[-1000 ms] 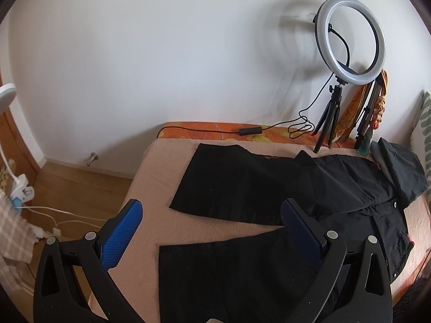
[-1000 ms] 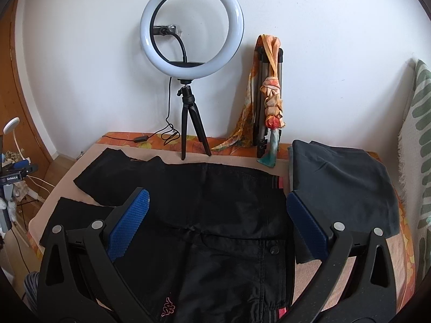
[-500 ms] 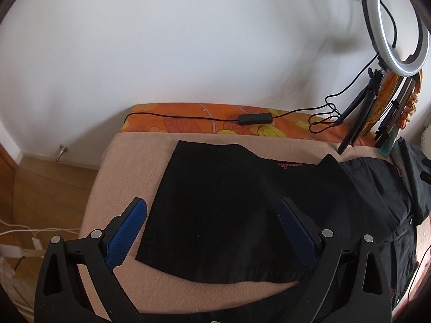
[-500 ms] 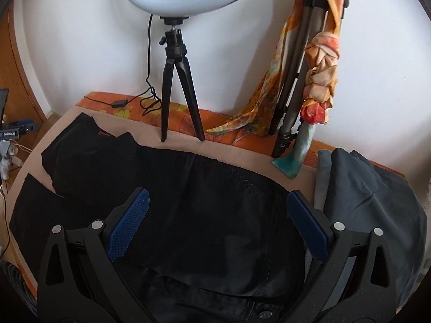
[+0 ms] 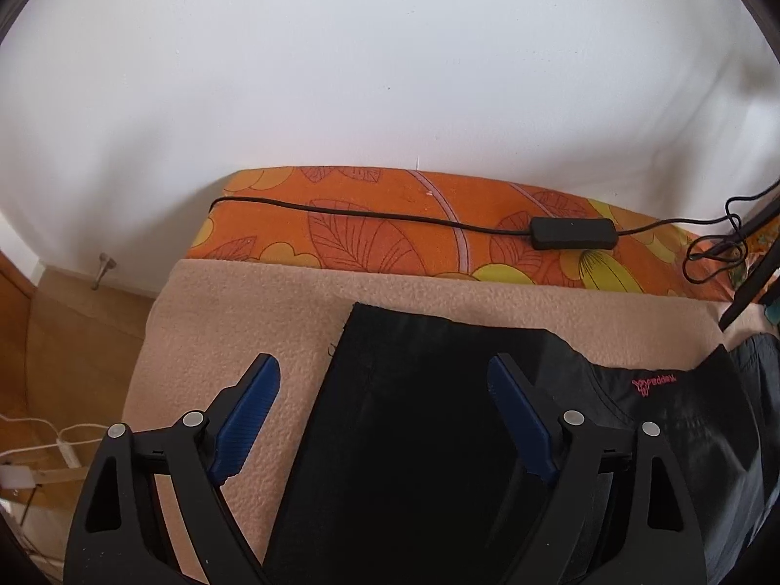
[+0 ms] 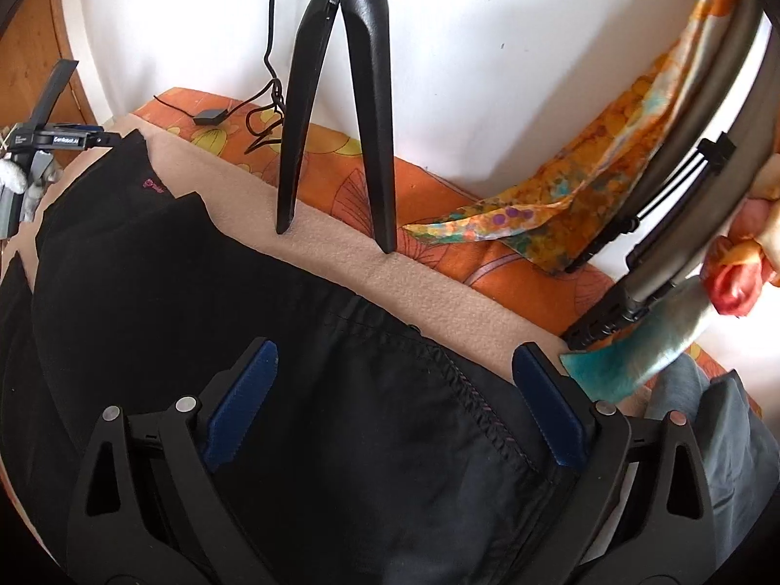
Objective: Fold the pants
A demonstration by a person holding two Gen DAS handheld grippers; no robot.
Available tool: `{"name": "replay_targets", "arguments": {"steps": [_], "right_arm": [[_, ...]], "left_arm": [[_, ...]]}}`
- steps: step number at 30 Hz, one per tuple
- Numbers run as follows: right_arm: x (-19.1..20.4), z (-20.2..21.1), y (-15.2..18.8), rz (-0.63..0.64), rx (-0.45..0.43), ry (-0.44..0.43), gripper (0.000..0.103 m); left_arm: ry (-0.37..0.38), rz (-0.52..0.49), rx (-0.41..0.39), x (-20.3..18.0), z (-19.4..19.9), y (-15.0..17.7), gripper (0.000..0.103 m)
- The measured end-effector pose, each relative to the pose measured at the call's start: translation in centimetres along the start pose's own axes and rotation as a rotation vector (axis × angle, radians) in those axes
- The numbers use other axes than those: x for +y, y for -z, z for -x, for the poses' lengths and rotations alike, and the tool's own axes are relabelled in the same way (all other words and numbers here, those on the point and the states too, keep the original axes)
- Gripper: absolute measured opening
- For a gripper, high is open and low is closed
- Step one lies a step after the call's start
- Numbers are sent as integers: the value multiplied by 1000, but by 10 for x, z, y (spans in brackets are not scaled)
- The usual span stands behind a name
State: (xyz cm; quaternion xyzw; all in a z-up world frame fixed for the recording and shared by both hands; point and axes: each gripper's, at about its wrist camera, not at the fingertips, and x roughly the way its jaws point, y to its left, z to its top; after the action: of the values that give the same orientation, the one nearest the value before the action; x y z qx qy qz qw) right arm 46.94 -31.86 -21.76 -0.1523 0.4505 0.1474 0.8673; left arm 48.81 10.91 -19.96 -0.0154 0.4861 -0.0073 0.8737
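Observation:
Black pants [image 5: 419, 429] lie flat on a beige fleece blanket [image 5: 234, 331]. In the left wrist view my left gripper [image 5: 382, 412] is open, its blue pads either side of the far leg's hem end, just above the cloth. In the right wrist view the pants [image 6: 341, 390] show their waistband edge with stitching. My right gripper [image 6: 395, 399] is open and hovers over that waist edge, holding nothing.
An orange flowered sheet [image 5: 390, 229] runs along the wall with a black cable and its inline box [image 5: 573, 233]. A black tripod [image 6: 336, 112] stands on the blanket just beyond the waistband. A scarf-draped stand [image 6: 658, 185] and folded grey clothes [image 6: 721, 438] are at right.
Both grippers have moved forward and lower toward the far edge of the pants. The ring light has left both views. Both stay open.

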Motion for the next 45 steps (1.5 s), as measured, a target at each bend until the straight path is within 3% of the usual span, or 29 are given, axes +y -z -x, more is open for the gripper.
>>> {"name": "replay_targets", "arguments": {"steps": [6,11,13,14,15,18,21,26,30,40,45], "right_arm": [[3,-30,-6,63,40,-9,97],[0,-45,-13,91,58,-14,97],[-2,-50,-13,93,69,-26,97],[-1,-53,-13,94,76,-32,95],[-1,-55,-12,93,79,-49,93],[2,-54,-10,61,71,-115,79],[5,-53,-7,56,61,-105,70],[16,-42,-1,74,61,-111,26],[25,-32,1,100,59,-72,13],[18,56,1,-3,-94,-32,9],[46,98,-3,16,-142,2,9]], "left_arm": [[-8,-48,38,-8,-22,-5,65],[48,-34,9,-3,-22,-4,58],[60,-23,-8,0,-20,-2,53],[58,-23,-18,2,-18,-1,44],[53,-24,-27,3,-17,0,36],[81,-5,-42,12,-15,2,24],[110,-11,-59,11,-13,5,15],[114,-31,-88,3,-5,7,8],[147,-15,-123,6,17,9,6],[195,10,-240,28,91,24,5],[216,28,-299,39,131,38,5]]}}
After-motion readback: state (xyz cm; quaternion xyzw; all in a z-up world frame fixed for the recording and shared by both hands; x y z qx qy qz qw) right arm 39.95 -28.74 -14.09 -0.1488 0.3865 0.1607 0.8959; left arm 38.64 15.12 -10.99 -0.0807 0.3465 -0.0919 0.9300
